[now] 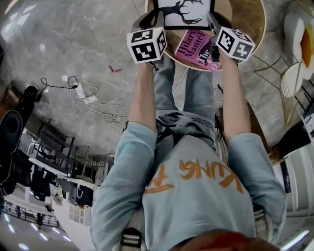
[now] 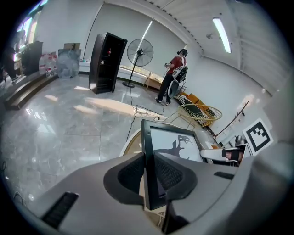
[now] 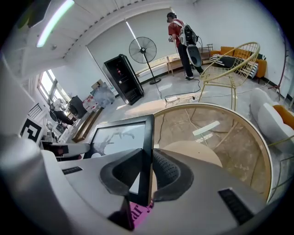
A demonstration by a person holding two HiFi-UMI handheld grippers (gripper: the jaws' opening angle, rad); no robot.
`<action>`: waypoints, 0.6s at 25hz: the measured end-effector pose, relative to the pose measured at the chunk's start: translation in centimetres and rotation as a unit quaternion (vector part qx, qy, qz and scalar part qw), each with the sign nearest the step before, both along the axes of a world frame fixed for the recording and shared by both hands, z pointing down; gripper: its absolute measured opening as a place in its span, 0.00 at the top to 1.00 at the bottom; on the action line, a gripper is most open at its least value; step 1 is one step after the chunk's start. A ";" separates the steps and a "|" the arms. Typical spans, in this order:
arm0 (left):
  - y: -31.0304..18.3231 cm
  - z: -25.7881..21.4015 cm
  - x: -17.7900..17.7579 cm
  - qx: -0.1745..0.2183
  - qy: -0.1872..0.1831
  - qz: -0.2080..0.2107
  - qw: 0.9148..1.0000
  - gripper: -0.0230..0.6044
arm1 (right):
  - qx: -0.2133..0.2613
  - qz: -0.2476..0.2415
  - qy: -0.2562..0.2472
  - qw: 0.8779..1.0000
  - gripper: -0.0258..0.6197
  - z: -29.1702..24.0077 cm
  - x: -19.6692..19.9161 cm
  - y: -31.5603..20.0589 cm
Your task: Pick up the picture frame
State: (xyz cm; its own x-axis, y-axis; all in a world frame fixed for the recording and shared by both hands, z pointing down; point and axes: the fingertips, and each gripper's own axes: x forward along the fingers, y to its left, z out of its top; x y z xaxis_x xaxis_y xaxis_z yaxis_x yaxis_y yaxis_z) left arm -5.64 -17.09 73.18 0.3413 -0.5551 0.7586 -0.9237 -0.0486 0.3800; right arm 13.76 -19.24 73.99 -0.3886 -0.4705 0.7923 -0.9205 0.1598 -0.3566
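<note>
A black picture frame (image 1: pixel 182 13) with a dark tree drawing on white hangs above the round glass table (image 1: pixel 250 22), held by both side edges. My left gripper (image 2: pixel 151 176) is shut on the frame's left edge (image 2: pixel 149 160), pads pressing both faces. My right gripper (image 3: pixel 148 172) is shut on the frame's right edge (image 3: pixel 148 151). In the head view the left gripper (image 1: pixel 152 22) and right gripper (image 1: pixel 212 23) flank the frame, marker cubes toward me.
A pink book (image 1: pixel 196 49) lies on the table below the frame. A gold wire chair (image 1: pixel 289 83) stands at the right, cables and a power strip (image 1: pixel 83 95) on the marble floor at left. A person (image 3: pixel 181 39) stands far off near a fan (image 3: pixel 141 50).
</note>
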 end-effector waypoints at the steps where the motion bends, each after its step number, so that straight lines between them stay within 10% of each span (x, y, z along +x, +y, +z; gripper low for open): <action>1: 0.0 -1.4 -0.3 0.007 -0.001 0.000 1.000 0.83 | 0.006 0.001 -0.008 1.000 0.85 -1.1 -0.3 0.1; 15: -3.1 -20.6 -2.7 0.147 -0.023 0.016 0.989 0.84 | 0.138 0.041 -0.046 0.988 0.85 -19.2 -2.6 -1.8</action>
